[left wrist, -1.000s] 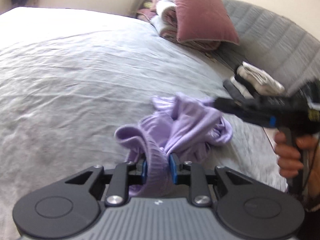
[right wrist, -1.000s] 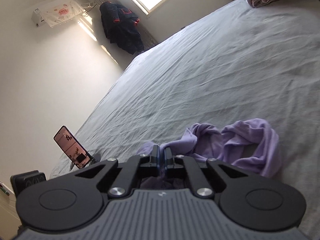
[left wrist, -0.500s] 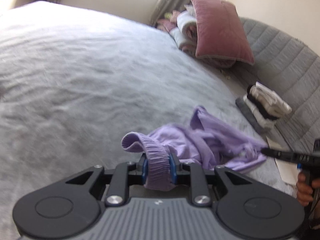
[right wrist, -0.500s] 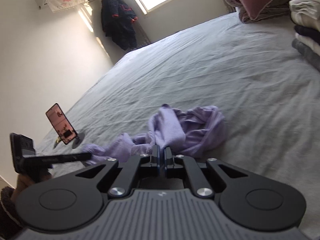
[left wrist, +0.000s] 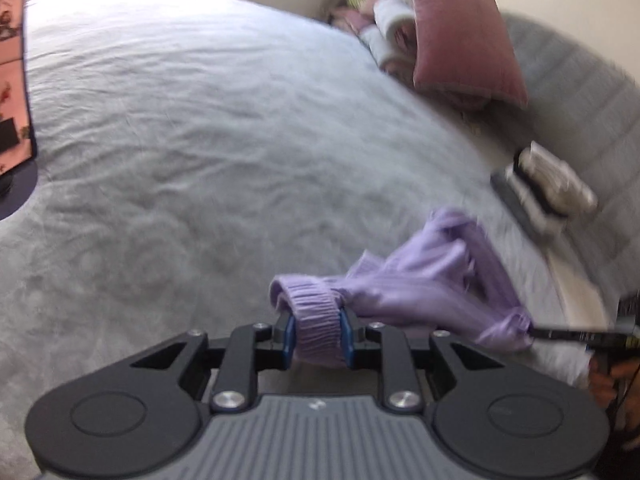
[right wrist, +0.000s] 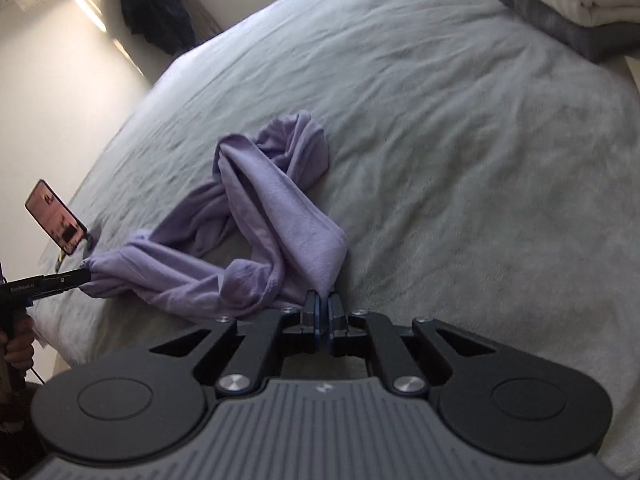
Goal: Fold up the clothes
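- Left gripper [left wrist: 318, 334] clamped on the gathered, ribbed waistband of a lilac soft-knit garment [left wrist: 432, 280]; blue pads pressing the band from both sides, jaws easing apart slightly with the band between them.
- Right gripper [right wrist: 323, 312] pinched nearly shut on a thin corner of the same lilac garment [right wrist: 260, 232]; pads almost touching, only a fold of cloth between them.
- Garment strung between the two grippers, twisted and bunched, its middle sagging onto the wrinkled pale grey bedspread [right wrist: 460, 160], one loop lying further up the bed.
- Seen from the right wrist: left gripper's black tips [right wrist: 68, 280] at the far left edge gripping the garment's end, a hand [right wrist: 18, 346] below on the handle.
- Seen from the left wrist: right gripper's dark tip [left wrist: 560, 334] at the right edge meeting the cloth's bunched hem.
- Stack of folded white and grey clothes [right wrist: 572, 8] near the grey quilted headboard [left wrist: 580, 92], well apart from the garment.
- Dusty pink pillow [left wrist: 460, 36] propped at the head of the bed.
- Phone on a stand [right wrist: 54, 222] with a lit pinkish screen, near the bed's edge beside the left gripper.
- Dark jacket [right wrist: 156, 8] hanging on the far wall.
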The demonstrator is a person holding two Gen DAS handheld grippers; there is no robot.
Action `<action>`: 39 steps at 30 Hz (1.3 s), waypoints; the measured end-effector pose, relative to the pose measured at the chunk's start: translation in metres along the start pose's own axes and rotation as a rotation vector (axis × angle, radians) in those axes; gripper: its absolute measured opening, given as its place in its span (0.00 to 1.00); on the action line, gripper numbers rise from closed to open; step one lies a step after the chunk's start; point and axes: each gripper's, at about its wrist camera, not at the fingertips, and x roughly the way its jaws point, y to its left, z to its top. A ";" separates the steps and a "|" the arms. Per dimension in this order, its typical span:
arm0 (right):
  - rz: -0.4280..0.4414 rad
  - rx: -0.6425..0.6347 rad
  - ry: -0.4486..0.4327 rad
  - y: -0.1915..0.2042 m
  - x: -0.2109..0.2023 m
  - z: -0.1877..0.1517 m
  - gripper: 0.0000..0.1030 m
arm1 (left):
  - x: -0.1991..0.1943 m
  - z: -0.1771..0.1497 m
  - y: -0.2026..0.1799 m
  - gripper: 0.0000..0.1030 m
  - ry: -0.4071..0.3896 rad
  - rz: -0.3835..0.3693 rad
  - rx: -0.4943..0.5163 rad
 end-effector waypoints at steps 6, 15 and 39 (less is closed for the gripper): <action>-0.025 -0.075 -0.081 0.015 -0.008 0.014 0.32 | -0.011 0.003 0.013 0.48 -0.046 0.013 -0.050; -0.011 -0.119 -0.151 0.041 0.006 0.037 0.48 | 0.005 0.032 0.006 0.55 -0.062 -0.028 -0.102; -0.119 -0.233 -0.254 0.079 0.060 0.078 0.09 | 0.050 0.034 -0.056 0.20 -0.003 0.053 0.014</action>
